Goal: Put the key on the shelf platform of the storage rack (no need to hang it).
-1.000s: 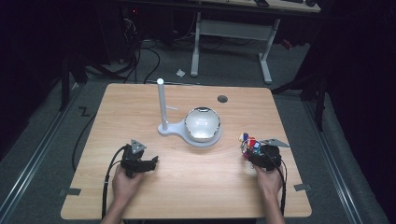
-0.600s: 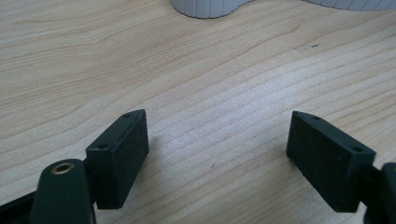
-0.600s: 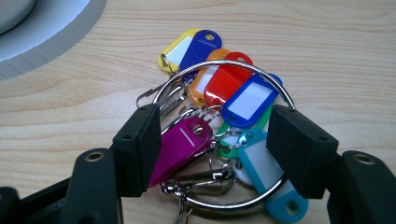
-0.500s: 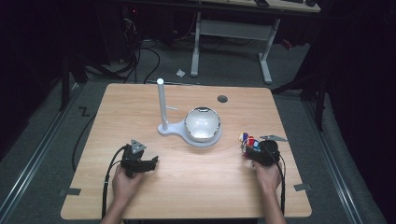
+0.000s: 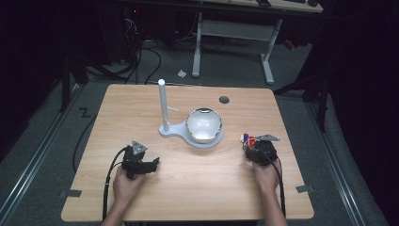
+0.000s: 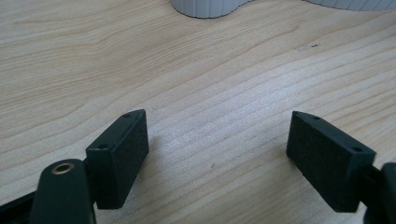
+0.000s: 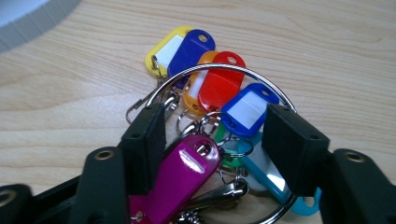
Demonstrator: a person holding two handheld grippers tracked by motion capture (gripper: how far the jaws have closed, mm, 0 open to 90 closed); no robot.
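A metal ring of coloured plastic key tags (image 7: 219, 116) lies on the wooden counter (image 5: 141, 108), straddled by the right gripper (image 7: 215, 135) fingers, apart, not yet clamped. Left gripper (image 6: 217, 154) fingers are spread, empty.

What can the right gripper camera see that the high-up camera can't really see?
The right gripper view shows the key tags one by one: yellow, dark blue, red, purple, all on a big metal ring, with the jaws open around them. The high view shows the whole table, the white stand, its shiny dome, and the left gripper. Both show the tag bunch at the right gripper on light wood.
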